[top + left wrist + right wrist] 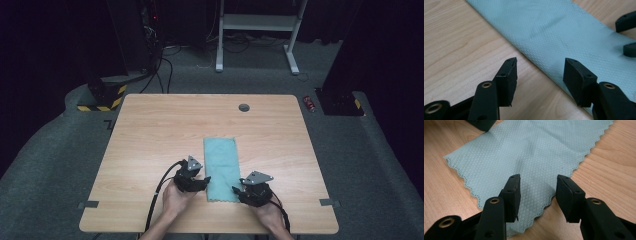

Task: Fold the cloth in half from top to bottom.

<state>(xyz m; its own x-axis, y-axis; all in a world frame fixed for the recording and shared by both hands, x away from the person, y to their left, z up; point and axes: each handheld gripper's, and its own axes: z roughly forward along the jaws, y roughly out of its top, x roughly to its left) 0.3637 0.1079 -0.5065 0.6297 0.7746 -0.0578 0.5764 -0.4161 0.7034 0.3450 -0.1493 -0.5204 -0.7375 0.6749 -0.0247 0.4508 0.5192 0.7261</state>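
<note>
Bright table [150, 130], dark surroundings, soft shadows, blurred close-ups

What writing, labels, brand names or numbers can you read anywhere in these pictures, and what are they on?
None can be read.
The teal cloth, the wooden table and both grippers, left and right, carry no visible text.
The small red object on the floor is too small to read.

I see a light wooden table [150, 150] with rounded corners, standing on grey carpet [45, 150]. A pale blue-green cloth [221, 167] lies flat on it, a long strip running from the middle toward my near edge; its short end is scalloped and its weave is a fine diamond pattern. A small dark round cap [244, 107] sits in the tabletop near the far edge. Grey tape tabs [88, 204] mark the near corners.
</note>
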